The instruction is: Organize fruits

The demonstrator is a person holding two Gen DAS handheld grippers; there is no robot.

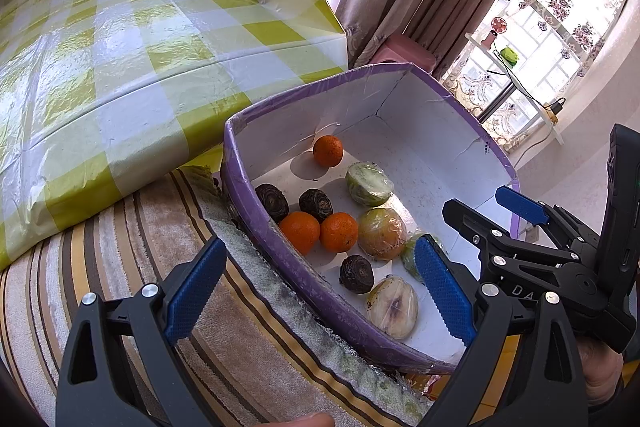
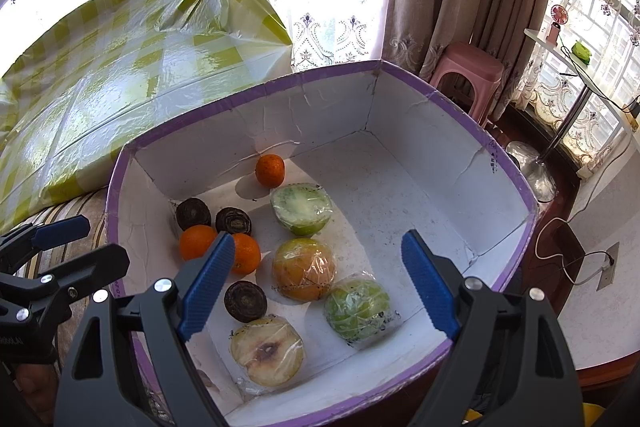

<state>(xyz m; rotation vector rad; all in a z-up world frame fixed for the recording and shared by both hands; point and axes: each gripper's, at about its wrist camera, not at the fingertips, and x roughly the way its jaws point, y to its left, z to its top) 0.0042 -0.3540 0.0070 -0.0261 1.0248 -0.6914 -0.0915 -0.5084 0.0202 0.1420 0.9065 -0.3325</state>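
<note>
With both grippers, left point(image 1: 320, 291) and right point(image 2: 320, 287), open-fingered and empty, lower the right onto the wrapped orange half point(image 2: 304, 269) near the purple box's point(image 2: 248, 93) centre.

A big cardboard box with white walls and a purple rim point(image 2: 460, 183) holds the fruit. Three small round oranges point(image 2: 270, 170) and three dark brown bumpy balls point(image 2: 245, 301) lie by its left wall. Four cut fruit halves in clear wrap point(image 2: 303, 269) lie in its middle.
</note>
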